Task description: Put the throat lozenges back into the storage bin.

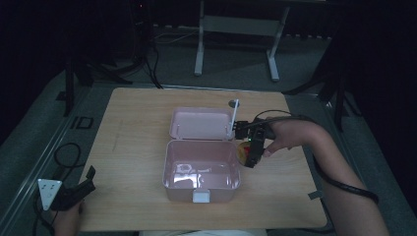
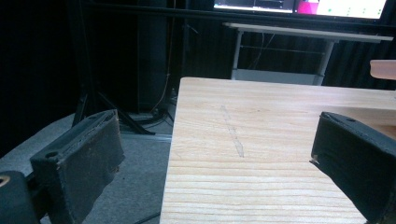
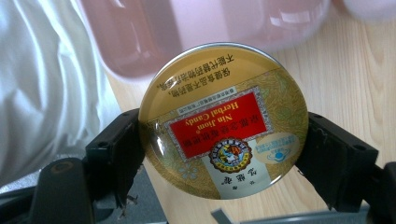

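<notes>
Candy tin [image 3: 224,121] between right fingers [image 3: 114,154]

My wooden table [image 1: 137,147] stands on grey carpet [image 1: 231,59] in a dim room; beyond it, a white-legged desk [image 1: 236,29], black stands [image 1: 74,73] and lit screens [image 2: 299,5].
</notes>
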A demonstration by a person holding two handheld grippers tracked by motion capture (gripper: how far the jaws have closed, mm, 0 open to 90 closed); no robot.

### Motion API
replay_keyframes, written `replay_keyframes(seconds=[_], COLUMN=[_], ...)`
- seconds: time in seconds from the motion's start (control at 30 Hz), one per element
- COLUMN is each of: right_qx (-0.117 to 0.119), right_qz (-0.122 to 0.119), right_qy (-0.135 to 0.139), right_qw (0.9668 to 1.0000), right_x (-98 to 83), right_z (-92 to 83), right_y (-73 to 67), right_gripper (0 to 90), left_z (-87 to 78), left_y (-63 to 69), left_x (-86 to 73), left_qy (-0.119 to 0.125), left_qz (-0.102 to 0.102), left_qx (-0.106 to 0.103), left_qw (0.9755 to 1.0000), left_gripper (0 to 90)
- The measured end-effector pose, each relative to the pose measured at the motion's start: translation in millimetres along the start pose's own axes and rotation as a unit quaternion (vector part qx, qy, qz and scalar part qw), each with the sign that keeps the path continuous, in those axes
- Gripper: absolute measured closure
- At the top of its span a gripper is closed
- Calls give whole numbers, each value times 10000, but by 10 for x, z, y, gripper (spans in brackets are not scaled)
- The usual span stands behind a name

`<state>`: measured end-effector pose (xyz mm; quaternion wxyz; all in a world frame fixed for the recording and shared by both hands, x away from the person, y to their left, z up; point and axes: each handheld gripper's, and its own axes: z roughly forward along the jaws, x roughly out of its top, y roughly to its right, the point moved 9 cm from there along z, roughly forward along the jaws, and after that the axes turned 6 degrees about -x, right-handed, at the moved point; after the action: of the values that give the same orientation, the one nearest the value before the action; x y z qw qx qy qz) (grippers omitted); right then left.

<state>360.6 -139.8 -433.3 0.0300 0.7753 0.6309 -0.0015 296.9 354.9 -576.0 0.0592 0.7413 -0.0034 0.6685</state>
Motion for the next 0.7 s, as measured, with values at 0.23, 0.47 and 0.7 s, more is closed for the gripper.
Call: replay_keyframes(seconds=[0.23, 0.47, 0.7], right_qx=[73, 13, 97], right_qz=[-332, -502, -557], right_qy=[78, 113, 220], right_qw=[9994, 9987, 9982], right_x=[314, 515, 609], right_z=[26, 86, 296], right_y=[-137, -197, -210], right_gripper=[201, 201, 201], left_z=[0, 1, 3], left_y=[0, -1, 0], left_x=[0, 0, 0], left_qy=[-1, -2, 0], left_qz=[-3, -12, -16], left_qx=[0, -10, -15], left_qw=[10000, 10000, 10000], left_gripper=[25, 25, 24])
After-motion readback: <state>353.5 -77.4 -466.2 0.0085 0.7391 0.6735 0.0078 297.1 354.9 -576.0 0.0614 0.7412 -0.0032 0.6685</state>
